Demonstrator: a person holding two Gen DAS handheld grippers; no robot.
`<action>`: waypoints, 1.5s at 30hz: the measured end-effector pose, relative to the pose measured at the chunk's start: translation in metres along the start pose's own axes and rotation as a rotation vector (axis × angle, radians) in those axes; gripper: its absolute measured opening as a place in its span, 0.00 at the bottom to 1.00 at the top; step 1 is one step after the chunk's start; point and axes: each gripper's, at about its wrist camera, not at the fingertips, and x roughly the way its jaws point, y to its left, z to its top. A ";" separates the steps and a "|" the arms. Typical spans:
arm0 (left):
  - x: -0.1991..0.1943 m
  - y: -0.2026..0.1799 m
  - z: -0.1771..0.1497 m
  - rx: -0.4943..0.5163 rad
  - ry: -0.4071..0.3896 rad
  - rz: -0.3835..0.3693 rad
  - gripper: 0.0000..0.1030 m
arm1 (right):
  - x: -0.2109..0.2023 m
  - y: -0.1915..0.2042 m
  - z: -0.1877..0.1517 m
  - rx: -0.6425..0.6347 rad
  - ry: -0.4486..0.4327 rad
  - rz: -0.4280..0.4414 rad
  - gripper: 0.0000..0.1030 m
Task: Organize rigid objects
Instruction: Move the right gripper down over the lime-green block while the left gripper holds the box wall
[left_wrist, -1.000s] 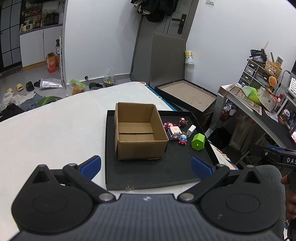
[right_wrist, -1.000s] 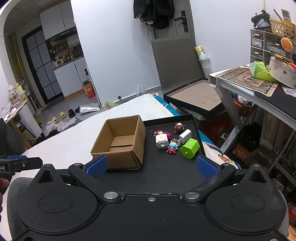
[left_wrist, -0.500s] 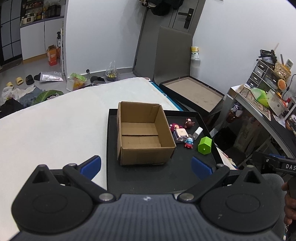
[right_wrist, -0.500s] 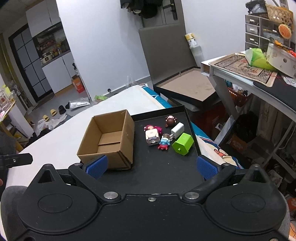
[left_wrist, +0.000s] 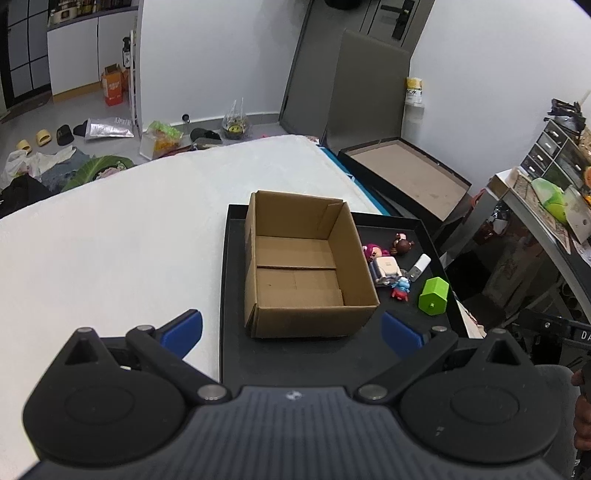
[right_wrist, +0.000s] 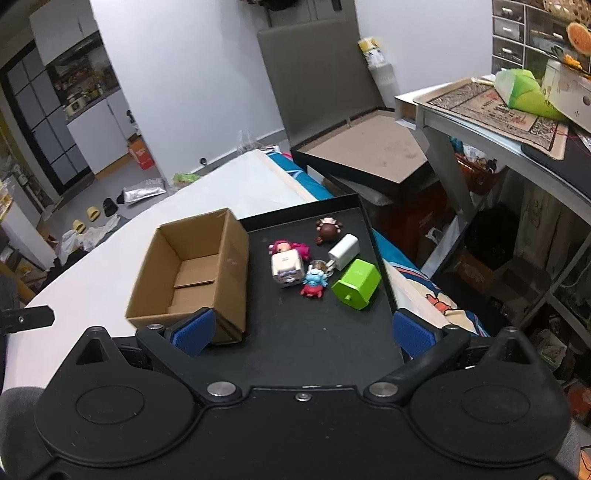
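Your left gripper (left_wrist: 291, 330) and right gripper (right_wrist: 301, 328) both gape wide, holding nothing. The cardboard box (left_wrist: 306, 264) sits empty on the black tray (right_wrist: 317, 343), small toys (right_wrist: 295, 266) beside it.

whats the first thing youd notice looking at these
An open, empty cardboard box sits on the left part of a black tray that lies on a white surface. Beside the box, on the tray's right side, is a tight cluster of small toys, the bright green block nearest the tray's right edge, with a white cube figure and a brown figurine close by. Both grippers are open, holding nothing.
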 end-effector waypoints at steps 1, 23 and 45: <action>0.004 0.001 0.002 -0.001 0.007 0.002 0.99 | 0.003 -0.002 0.002 0.004 0.006 -0.003 1.00; 0.092 0.021 0.039 -0.077 0.113 0.037 0.84 | 0.093 -0.043 0.044 0.202 0.164 0.000 0.75; 0.160 0.040 0.040 -0.134 0.291 0.060 0.48 | 0.185 -0.081 0.057 0.437 0.352 -0.045 0.56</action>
